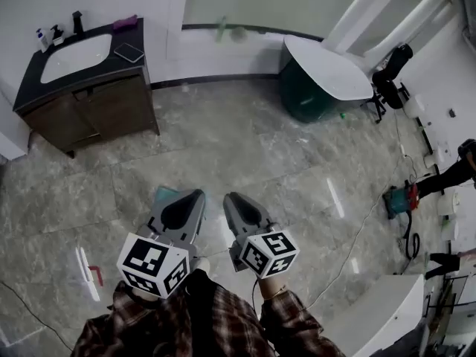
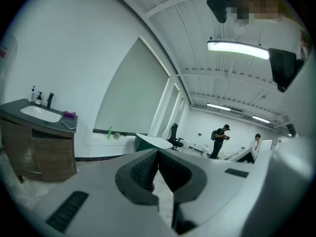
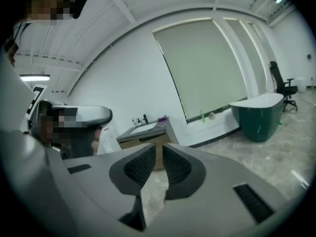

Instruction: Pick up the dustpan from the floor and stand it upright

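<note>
Left gripper (image 2: 158, 153) clenched and empty, right gripper (image 3: 159, 154) slightly parted, empty, two in all, one vanity (image 1: 111, 108), one tub (image 1: 300, 95)

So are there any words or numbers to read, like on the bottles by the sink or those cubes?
None can be read.
Left cube and right cube: only black-and-white square patterns, no letters.
Bottles by the sink: labels too small to read.
</note>
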A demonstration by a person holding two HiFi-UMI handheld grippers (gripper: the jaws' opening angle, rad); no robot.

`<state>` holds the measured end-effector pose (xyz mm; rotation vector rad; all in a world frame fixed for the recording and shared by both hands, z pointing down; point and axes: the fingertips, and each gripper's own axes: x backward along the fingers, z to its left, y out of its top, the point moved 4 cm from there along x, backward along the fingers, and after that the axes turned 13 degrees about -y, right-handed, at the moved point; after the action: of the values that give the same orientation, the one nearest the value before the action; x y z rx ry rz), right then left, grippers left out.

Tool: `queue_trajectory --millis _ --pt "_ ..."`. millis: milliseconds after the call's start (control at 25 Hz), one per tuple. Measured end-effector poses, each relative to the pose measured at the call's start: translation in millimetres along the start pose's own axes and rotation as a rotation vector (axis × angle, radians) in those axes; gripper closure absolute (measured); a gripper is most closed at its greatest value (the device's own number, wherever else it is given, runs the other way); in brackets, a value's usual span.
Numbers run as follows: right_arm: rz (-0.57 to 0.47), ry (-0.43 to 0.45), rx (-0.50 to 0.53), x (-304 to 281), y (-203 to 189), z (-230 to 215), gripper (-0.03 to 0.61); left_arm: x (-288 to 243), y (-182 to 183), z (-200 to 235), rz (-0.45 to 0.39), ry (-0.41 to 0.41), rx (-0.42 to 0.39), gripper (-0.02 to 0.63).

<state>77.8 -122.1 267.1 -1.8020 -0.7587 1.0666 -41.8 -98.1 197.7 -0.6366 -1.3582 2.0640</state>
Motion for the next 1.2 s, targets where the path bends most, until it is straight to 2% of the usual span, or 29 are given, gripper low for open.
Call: queue_trajectory --millis 240,440,680,1200 --pt "-0.137 0.0 0.031 65 59 3 0.561 -29 25 -53 -0.023 -0.11 -0.076 0.601" --pt "-0.22 -0.019 0.053 103 83 -5 0.568 -43 22 -78 -0.005 -0.162 -0.111 0.603" --pt "-0.243 -0.003 0.048 115 87 -9 0.568 -45 19 -85 0.001 -0.181 -0.124 0.602" --pt "-0.213 0.037 0.063 104 80 8 0.568 -32 15 -74 0.018 -0.133 -0.115 0.601"
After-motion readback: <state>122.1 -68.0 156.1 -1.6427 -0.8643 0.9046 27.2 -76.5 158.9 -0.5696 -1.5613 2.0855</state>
